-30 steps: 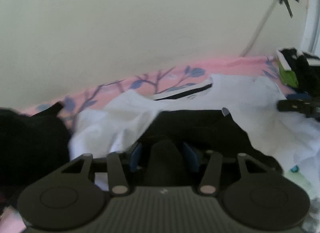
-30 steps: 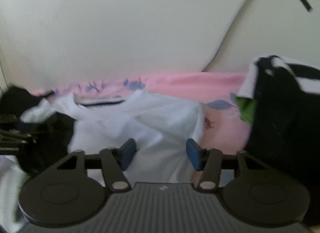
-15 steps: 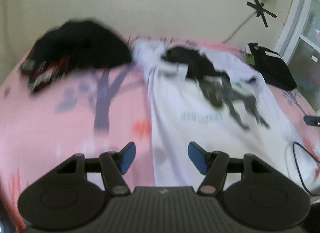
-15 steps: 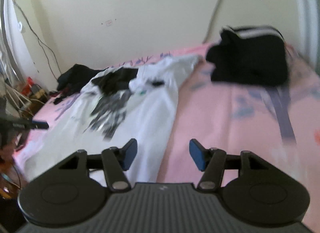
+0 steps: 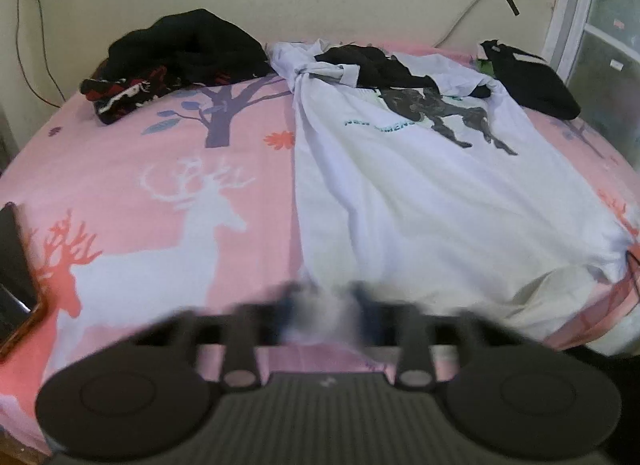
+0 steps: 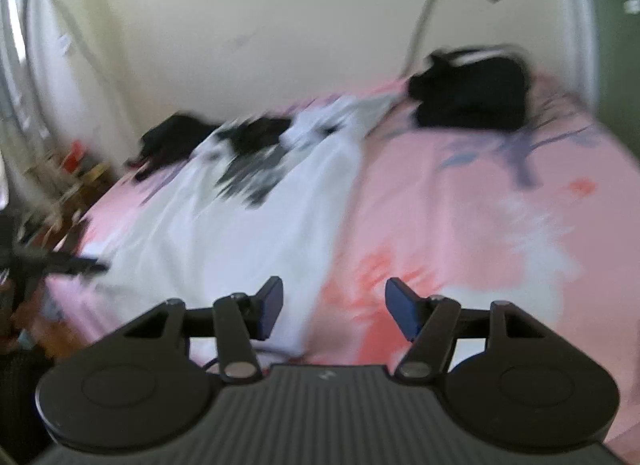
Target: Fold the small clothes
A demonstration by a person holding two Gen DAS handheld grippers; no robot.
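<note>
A white T-shirt [image 5: 420,193] with a dark horse print lies spread on the pink bed [image 5: 160,169], collar toward the wall. A small black garment [image 5: 372,65] lies crumpled on its collar end. My left gripper [image 5: 324,305] is at the shirt's near hem; its fingers are blurred, with white cloth between them. In the right wrist view the shirt [image 6: 240,225] lies left of centre. My right gripper [image 6: 334,305] is open and empty above the shirt's near right edge.
A black and red clothes pile [image 5: 176,53] sits at the bed's far left. A black garment [image 5: 528,77] lies at the far right, also in the right wrist view [image 6: 472,93]. A dark phone-like object [image 5: 16,273] lies at the left edge. A cable [image 5: 634,269] lies at the right.
Both grippers have pulled back from the far end to the near edge. The left let go of the black garment and its fingers now close in around the shirt's hem.
</note>
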